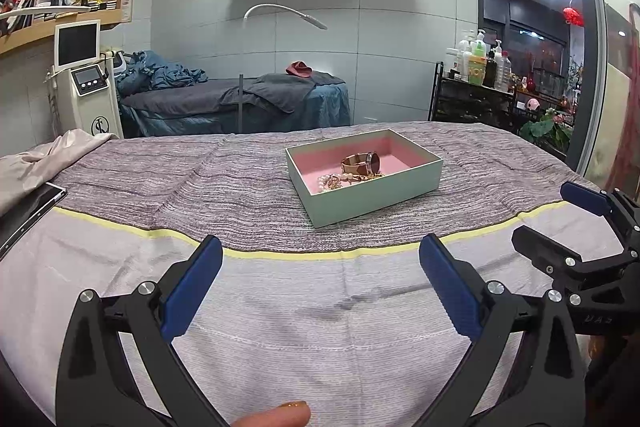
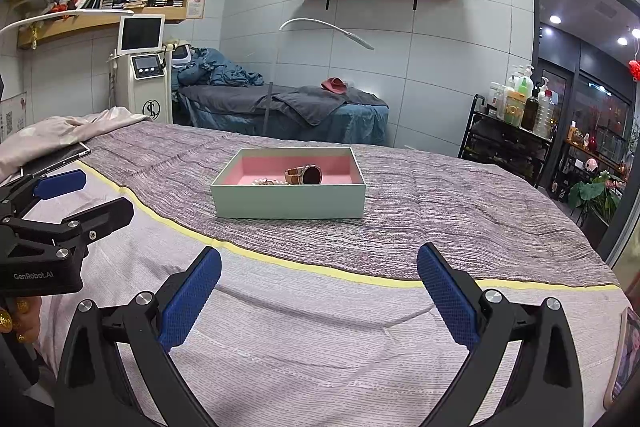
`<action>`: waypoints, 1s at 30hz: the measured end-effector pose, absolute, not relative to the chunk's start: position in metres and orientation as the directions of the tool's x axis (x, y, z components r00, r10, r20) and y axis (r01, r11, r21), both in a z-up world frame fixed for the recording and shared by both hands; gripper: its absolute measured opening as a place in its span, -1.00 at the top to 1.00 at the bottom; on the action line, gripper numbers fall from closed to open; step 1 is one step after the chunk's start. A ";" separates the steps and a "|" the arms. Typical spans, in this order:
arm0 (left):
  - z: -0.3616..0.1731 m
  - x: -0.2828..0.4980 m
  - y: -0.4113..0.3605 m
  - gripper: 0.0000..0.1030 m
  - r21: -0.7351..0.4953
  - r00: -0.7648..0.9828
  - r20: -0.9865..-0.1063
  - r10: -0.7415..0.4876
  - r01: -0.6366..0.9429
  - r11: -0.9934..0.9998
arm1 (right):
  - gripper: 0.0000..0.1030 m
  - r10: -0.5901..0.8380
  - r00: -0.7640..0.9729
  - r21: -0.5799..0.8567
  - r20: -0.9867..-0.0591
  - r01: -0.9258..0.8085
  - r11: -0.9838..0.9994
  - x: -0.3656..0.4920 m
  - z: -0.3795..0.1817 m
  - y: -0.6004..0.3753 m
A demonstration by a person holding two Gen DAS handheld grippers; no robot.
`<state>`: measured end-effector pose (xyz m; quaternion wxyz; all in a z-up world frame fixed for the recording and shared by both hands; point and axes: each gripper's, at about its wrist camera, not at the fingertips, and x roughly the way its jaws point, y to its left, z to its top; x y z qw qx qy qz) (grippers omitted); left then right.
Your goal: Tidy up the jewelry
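bed under both tools, covered by a pale lilac sheet near the fingers and a grey-purple striped blanket farther ahead, a yellow band along the edge where they meet. mint green box with pink lining sits on the striped blanket, ahead of the left tool and slightly to its right, straight ahead of the right tool. watch and pearl pieces lie inside it. far left of both tools, a crumpled pinkish cloth and a dark flat tablet lie on the bed. a phone lies at the right tool's far right edge.
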<state>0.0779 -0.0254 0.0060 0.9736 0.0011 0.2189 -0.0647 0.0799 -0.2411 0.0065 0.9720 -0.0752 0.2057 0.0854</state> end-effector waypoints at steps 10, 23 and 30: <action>0.006 0.078 -0.025 -0.89 -0.026 0.895 -0.428 -0.125 0.126 0.992 | -0.87 0.136 0.901 -0.111 -0.413 -0.198 0.974 0.080 0.007 -0.241; 0.006 0.078 -0.025 -0.89 -0.023 0.896 -0.426 -0.124 0.126 0.992 | -0.87 0.136 0.900 -0.111 -0.414 -0.199 0.974 0.080 0.007 -0.240; 0.006 0.077 -0.021 -0.89 -0.067 0.894 -0.419 -0.160 0.145 0.987 | -0.87 0.135 0.900 -0.112 -0.414 -0.198 0.974 0.080 0.007 -0.240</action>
